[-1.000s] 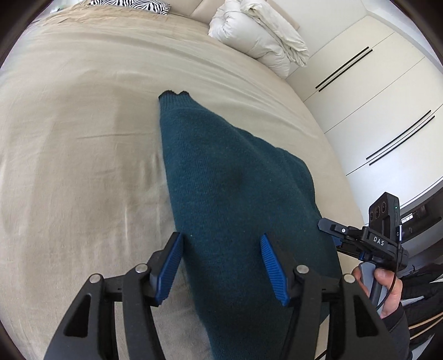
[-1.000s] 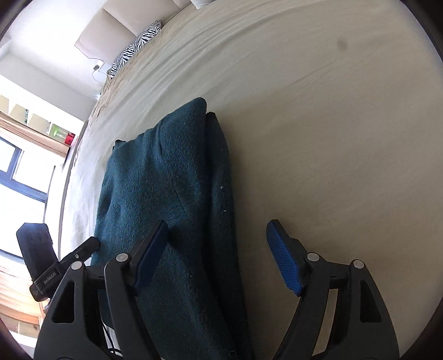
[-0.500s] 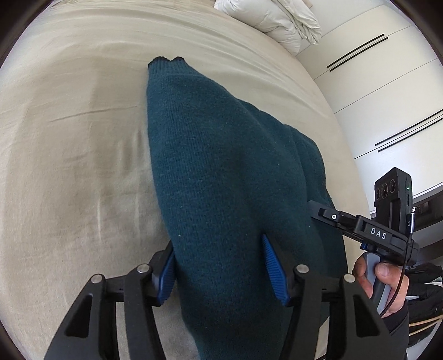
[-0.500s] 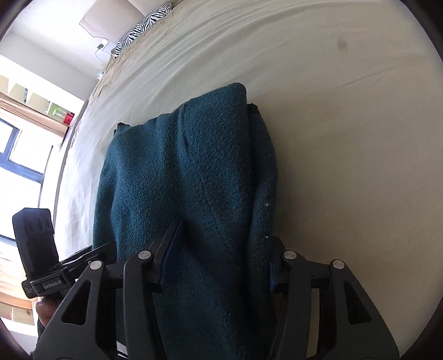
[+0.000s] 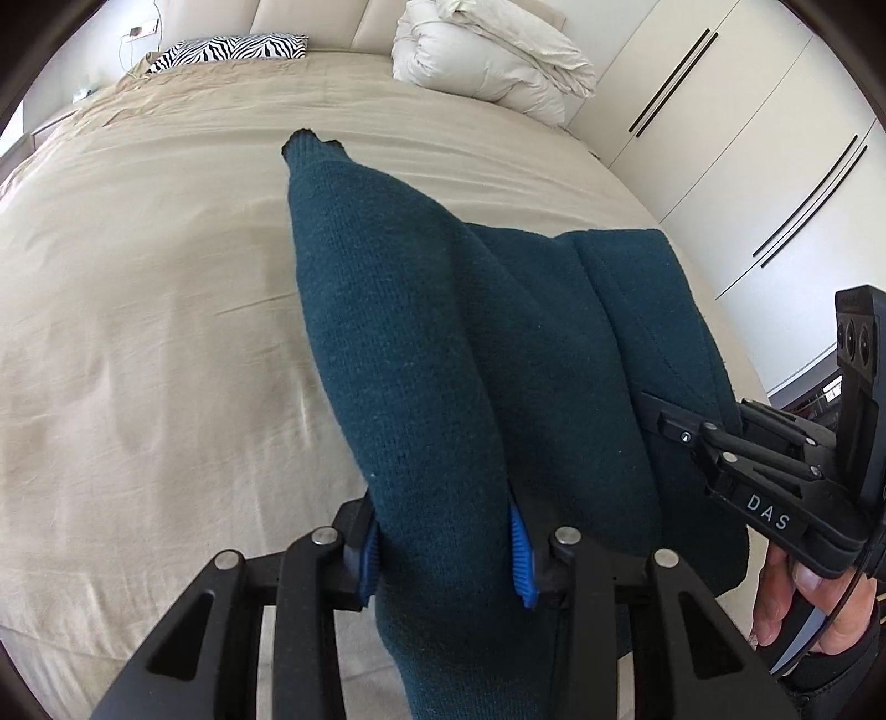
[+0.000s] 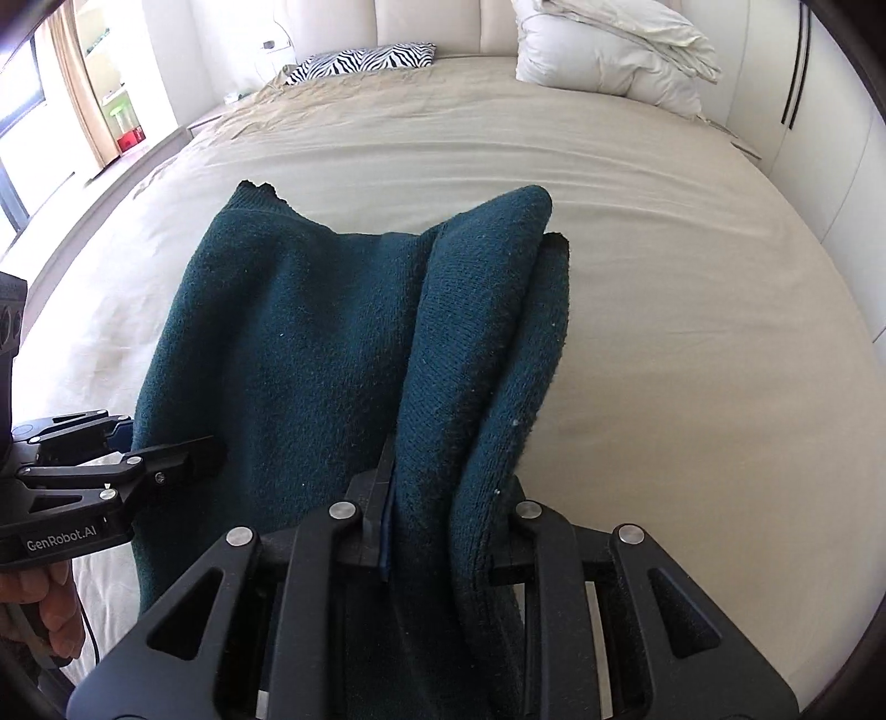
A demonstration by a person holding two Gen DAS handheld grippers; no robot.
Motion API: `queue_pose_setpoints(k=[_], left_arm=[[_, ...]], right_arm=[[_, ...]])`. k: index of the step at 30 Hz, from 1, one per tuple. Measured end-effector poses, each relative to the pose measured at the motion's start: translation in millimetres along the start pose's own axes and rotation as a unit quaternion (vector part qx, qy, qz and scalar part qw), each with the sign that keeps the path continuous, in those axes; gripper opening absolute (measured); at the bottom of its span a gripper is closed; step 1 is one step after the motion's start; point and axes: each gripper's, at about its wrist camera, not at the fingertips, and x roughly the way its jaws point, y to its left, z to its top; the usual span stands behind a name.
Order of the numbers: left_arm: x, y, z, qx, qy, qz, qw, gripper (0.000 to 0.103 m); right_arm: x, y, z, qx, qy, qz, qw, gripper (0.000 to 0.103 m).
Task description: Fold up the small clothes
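A dark teal knit sweater (image 5: 415,332) (image 6: 288,343) lies lengthwise on the beige bed (image 5: 138,332) (image 6: 692,332), its near end bunched and raised off the sheet. My left gripper (image 5: 443,554) has its jaws closing, and both blue pads press a thick fold of the sweater's near left edge. My right gripper (image 6: 446,526) is also closing, pinching the layered right edge. Each gripper shows in the other's view: the right gripper (image 5: 747,459) at the sweater's right side, the left gripper (image 6: 111,459) at its left. The far cuff still rests on the bed.
A zebra-print pillow (image 5: 232,50) (image 6: 365,58) and a bundled white duvet (image 5: 487,61) (image 6: 609,50) sit by the headboard. White wardrobe doors (image 5: 747,166) run along the right of the bed. A window (image 6: 22,111) is on the left.
Both grippers went from open over the sweater's near end to clamped on its edges. They rose with the fabric, and the near end lifted and bunched.
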Motion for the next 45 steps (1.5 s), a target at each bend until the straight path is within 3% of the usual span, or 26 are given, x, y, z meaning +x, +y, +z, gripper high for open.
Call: queue_pose_setpoints(k=[5,10,14,18,21,26,28,32,38,42,45], left_arm=[[-63.4,28.4,-46.6,0.019,-0.008,0.016,0.9997,0.040],[-104.2,68.4,-97.3,0.017,-0.003,0.047,0.9988,0.041],[-115.4,99.7,-132.4,-0.011,0.009,0.060,0.9981,0.041],[-97.9,126.4,-153.1,-0.037,0.030,0.058,0.9972,0.043],[-89.2,138.4,-160.6,-0.047,0.020,0.048,0.9976,0.051],[-87.5,161.2,-175.6,-0.067,0.003,0.027,0.9974,0.067],[-87.9,168.3,-180.8,-0.077,-0.001,0.022,0.9968,0.072],[-96.1,176.9,-188.1,-0.093,-0.014,0.013,0.9955,0.073],[-145.6,169.0,-205.3,-0.091,-0.080,0.039,0.9919,0.070],[-178.9,152.1,-215.6,-0.082,-0.131,0.032,0.9875,0.070],[-175.9,141.3,-220.1,-0.064,-0.122,0.025,0.9901,0.071]], right_arm=[[-45.4,61.8,-32.8,-0.039,-0.017,0.036,0.998,0.020],[-62.1,118.9,-65.7,-0.060,-0.010,0.083,0.995,0.020],[-52.5,148.2,-87.4,-0.064,0.014,0.114,0.991,0.020],[-27.7,161.8,-102.5,-0.056,0.037,0.124,0.990,0.020],[-6.2,155.9,-108.4,-0.032,0.053,0.119,0.991,0.022],[10.3,135.7,-130.7,0.039,0.059,0.170,0.983,0.027],[17.7,133.9,-142.5,0.060,0.062,0.180,0.980,0.047],[24.3,109.9,-151.7,0.130,0.068,0.224,0.964,0.052],[-15.4,79.9,-150.0,0.181,0.009,0.213,0.960,0.053],[-51.2,81.7,-149.4,0.186,-0.034,0.278,0.942,0.054],[-55.8,100.3,-152.2,0.167,-0.027,0.340,0.925,0.054]])
